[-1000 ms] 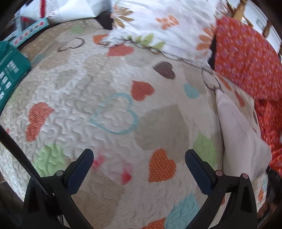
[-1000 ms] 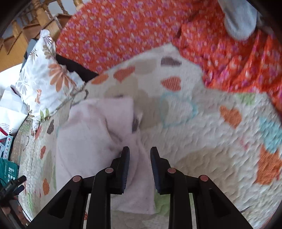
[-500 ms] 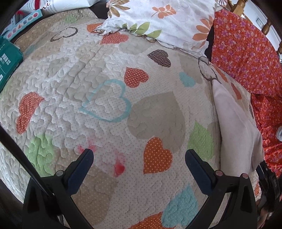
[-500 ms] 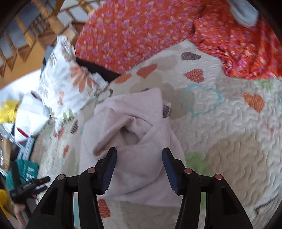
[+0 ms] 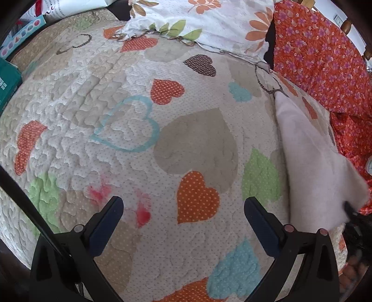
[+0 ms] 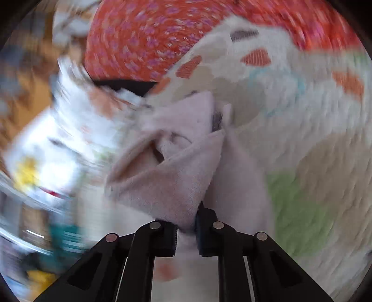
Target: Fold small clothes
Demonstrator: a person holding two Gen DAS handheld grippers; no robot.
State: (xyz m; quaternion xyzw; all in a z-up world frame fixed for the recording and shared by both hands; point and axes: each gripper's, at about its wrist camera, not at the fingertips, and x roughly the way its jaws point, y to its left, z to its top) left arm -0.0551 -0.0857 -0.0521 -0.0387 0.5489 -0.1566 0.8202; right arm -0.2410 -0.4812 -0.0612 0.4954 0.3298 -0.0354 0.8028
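Note:
A pale pink fleecy garment (image 6: 172, 176) lies crumpled on the heart-patterned quilt (image 6: 313, 144), one flap folded over itself. The jaws of my right gripper (image 6: 186, 228) are closing, with the garment's near edge pinched between the pads. This view is smeared by motion. In the left wrist view the same garment (image 5: 309, 162) lies at the quilt's right side. My left gripper (image 5: 183, 209) hovers open over bare quilt (image 5: 116, 93), well left of the garment, with nothing between its fingers.
A white flowered pillow (image 5: 220, 21) lies at the far edge of the quilt. An orange flowered cloth (image 5: 320, 58) covers the far right. A teal box (image 5: 7, 81) sits at the left edge, with papers behind it.
My right gripper opened wide over the pink garment, then dropped, rolled and closed on its near edge. The left gripper stayed open and barely shifted.

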